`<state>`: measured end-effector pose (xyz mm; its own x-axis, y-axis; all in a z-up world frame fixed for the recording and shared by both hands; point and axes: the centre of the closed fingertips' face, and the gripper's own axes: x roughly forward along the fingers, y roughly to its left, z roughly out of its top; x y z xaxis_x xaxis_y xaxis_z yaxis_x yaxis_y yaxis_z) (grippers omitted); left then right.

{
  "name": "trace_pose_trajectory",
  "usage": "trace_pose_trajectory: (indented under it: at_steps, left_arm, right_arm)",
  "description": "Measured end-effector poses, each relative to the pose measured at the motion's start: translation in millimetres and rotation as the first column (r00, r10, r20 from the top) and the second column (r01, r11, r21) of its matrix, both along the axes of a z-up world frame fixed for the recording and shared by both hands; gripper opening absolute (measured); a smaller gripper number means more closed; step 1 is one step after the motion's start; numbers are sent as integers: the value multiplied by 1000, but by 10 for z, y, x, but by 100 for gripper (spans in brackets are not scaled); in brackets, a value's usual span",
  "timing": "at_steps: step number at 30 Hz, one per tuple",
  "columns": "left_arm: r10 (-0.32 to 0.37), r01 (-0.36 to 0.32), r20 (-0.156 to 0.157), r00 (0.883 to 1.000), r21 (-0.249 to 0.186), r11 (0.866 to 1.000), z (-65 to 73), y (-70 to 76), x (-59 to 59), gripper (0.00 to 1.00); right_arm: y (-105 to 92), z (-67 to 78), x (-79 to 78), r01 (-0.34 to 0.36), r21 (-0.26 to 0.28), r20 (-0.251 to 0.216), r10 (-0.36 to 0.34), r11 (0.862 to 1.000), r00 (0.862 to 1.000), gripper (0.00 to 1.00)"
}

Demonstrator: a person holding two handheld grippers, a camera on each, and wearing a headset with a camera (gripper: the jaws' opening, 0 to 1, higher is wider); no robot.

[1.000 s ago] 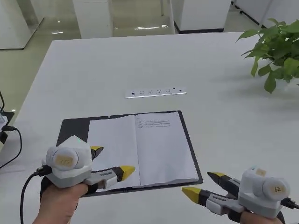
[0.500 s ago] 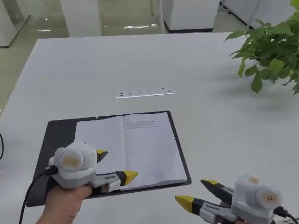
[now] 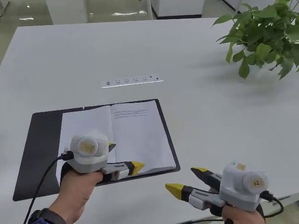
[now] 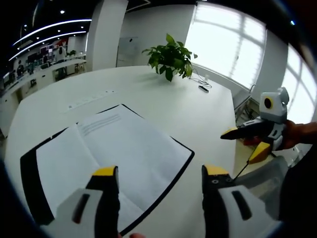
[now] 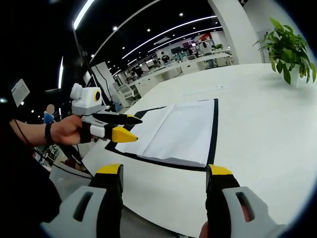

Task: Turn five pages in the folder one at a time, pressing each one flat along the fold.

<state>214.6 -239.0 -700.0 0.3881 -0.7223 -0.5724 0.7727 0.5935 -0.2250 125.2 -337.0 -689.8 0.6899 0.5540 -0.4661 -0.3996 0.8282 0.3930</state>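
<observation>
A black folder (image 3: 39, 140) lies open on the white table with white pages (image 3: 135, 135) spread flat; it also shows in the left gripper view (image 4: 124, 148) and the right gripper view (image 5: 183, 131). My left gripper (image 3: 125, 157) hovers over the folder's near edge at the left page, open and holding nothing; its yellow-tipped fingers (image 4: 105, 173) stand wide apart. To the right of the folder, off its near corner, my right gripper (image 3: 187, 179) is open and empty above bare table, its fingers (image 5: 218, 172) spread.
A power strip (image 3: 131, 81) is set into the table beyond the folder. A potted green plant (image 3: 261, 35) stands at the far right. The table's near edge (image 3: 280, 198) runs just under my right gripper. Cables trail from both grippers.
The head camera has shifted, so the whole scene slid left and up. Both grippers stay open; the left one holds over the folder's near edge.
</observation>
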Motion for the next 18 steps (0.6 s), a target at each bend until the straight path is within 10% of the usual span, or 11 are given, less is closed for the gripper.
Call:
trace_pose_trajectory:
  at_steps: [18]
  left_arm:
    - [-29,31,-24,999,71,997,-467,-665,151,68]
  right_arm:
    - [-98,-116,-71,26,21,-38,-25,999,999,65]
